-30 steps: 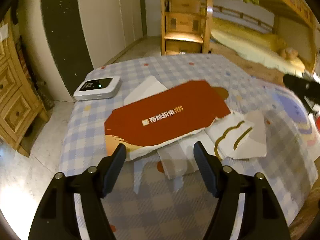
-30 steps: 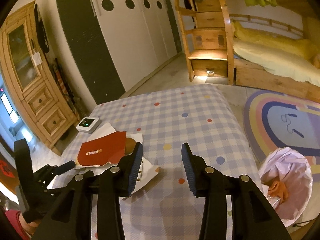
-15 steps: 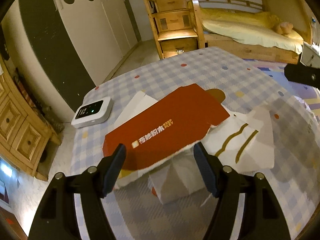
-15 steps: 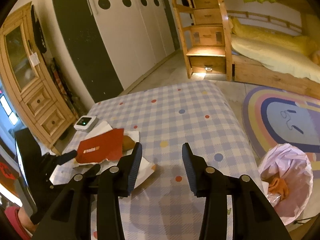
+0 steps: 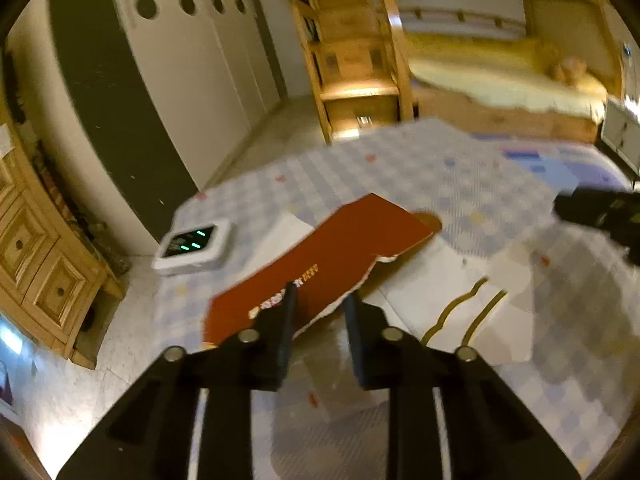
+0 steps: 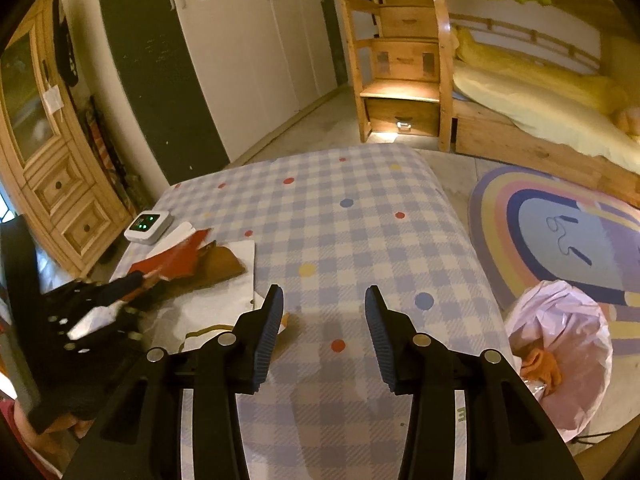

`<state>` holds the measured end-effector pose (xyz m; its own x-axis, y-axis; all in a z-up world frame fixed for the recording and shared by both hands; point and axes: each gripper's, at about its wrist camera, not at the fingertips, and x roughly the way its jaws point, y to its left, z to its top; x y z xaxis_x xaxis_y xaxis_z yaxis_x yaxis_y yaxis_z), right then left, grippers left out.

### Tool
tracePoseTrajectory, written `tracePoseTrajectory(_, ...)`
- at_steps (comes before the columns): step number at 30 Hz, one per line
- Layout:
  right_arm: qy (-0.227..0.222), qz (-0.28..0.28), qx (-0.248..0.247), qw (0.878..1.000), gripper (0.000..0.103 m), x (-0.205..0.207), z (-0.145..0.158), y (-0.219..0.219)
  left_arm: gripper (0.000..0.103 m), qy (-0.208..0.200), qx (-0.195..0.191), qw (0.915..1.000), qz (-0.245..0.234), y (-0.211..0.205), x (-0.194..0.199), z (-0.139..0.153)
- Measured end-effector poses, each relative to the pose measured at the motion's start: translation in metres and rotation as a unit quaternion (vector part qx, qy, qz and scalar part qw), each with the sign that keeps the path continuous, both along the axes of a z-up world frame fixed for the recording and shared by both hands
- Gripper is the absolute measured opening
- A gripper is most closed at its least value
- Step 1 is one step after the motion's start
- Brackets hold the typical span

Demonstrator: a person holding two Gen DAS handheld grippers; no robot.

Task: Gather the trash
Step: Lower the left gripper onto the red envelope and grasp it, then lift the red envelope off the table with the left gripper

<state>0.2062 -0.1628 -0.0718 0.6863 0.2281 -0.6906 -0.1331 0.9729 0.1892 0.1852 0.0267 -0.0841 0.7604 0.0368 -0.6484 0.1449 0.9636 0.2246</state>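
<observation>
Now the left gripper point(image 5: 318, 306) jaws are closing on the torn red cardboard point(image 5: 320, 264) near the desk's point(image 6: 360, 216) left edge, while the right gripper point(image 6: 324, 320) is hovering released, grasping nothing

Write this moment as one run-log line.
left gripper: jaws closing on red card | right gripper: open, empty | bin bag: right of table
</observation>
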Motion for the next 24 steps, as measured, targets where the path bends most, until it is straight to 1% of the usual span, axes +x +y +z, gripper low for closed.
tracePoseTrajectory(1, 0.000, 0.001, 0.000, 1.000, 0.044, 0.000, 0.000, 0.000, 0.014, -0.014, -0.007, 0.9999, 0.003, 0.004, -0.005, 0.007)
tracePoseTrajectory(2, 0.000, 0.001, 0.000, 1.000, 0.044, 0.001, 0.000, 0.000, 0.010, -0.033, -0.025, 0.9991, 0.005, 0.011, -0.013, 0.019)
tracePoseTrajectory(3, 0.000, 0.004, 0.000, 1.000, 0.044, 0.001, 0.000, 0.001, 0.007, -0.043, -0.039, 0.9983, 0.007, 0.016, -0.018, 0.026)
tracePoseTrajectory(4, 0.000, 0.006, -0.001, 1.000, 0.044, 0.001, -0.001, 0.001, 0.005, -0.055, -0.060, 0.9966, 0.008, 0.022, -0.024, 0.035)
tracePoseTrajectory(5, 0.000, 0.008, -0.001, 1.000, 0.044, 0.001, -0.001, 0.001, 0.001, -0.067, -0.093, 0.9933, 0.009, 0.033, -0.032, 0.047)
tracePoseTrajectory(7, -0.001, 0.012, 0.000, 1.000, 0.045, 0.001, -0.001, 0.003, 0.000, -0.075, -0.137, 0.9877, 0.009, 0.047, -0.041, 0.060)
tracePoseTrajectory(9, -0.004, 0.013, 0.000, 1.000, 0.045, 0.000, -0.001, 0.004, 0.000, -0.082, -0.182, 0.9798, 0.003, 0.062, -0.050, 0.070)
tracePoseTrajectory(10, -0.005, 0.014, 0.001, 1.000, 0.045, 0.000, -0.001, 0.006, 0.000, -0.084, -0.192, 0.9777, 0.003, 0.066, -0.053, 0.072)
tracePoseTrajectory(12, -0.004, 0.014, 0.001, 1.000, 0.045, 0.000, -0.001, 0.006, 0.000, -0.085, -0.198, 0.9766, 0.000, 0.068, -0.058, 0.070)
tracePoseTrajectory(17, -0.003, 0.015, -0.001, 1.000, 0.045, -0.001, -0.001, 0.010, 0.000, -0.053, -0.191, 0.9801, 0.003, 0.060, -0.053, 0.040)
tracePoseTrajectory(19, -0.002, 0.015, -0.002, 1.000, 0.045, -0.001, -0.001, 0.010, 0.000, -0.044, -0.178, 0.9830, 0.002, 0.057, -0.051, 0.034)
tracePoseTrajectory(22, -0.003, 0.012, 0.001, 1.000, 0.046, -0.002, -0.001, 0.009, 0.001, -0.039, -0.161, 0.9861, -0.012, 0.045, -0.046, 0.030)
tracePoseTrajectory(24, -0.002, 0.012, 0.001, 1.000, 0.046, -0.003, -0.002, 0.009, 0.004, -0.028, -0.131, 0.9909, -0.016, 0.033, -0.042, 0.022)
